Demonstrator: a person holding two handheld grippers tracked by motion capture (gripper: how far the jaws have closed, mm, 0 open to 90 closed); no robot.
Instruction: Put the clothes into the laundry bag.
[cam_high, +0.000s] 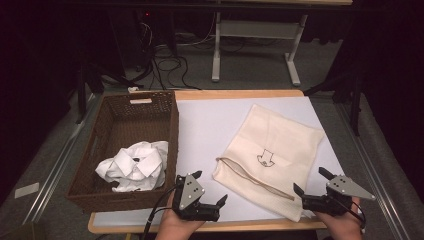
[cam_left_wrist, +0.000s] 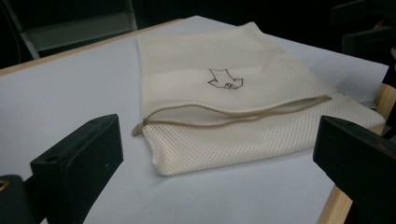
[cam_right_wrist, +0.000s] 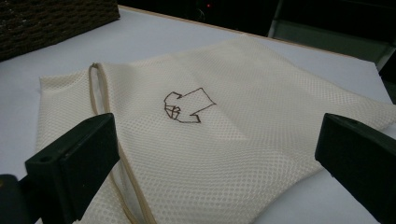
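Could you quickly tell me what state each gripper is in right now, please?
Left gripper: jaws open, holding nothing.
Right gripper: jaws open, holding nothing, at the mesh bag.

high view: fixed above the near edge, looking forward and down over the whole surface (cam_high: 210, 125) and the floor beyond
left gripper view: low on the left tool (cam_high: 209, 189), close to the mesh bag (cam_left_wrist: 233, 102), facing its zipper side
right gripper view: low on the right tool (cam_high: 311, 182), nearly over the bag
shared: all three take in the bag's arrow mark (cam_right_wrist: 187, 106)
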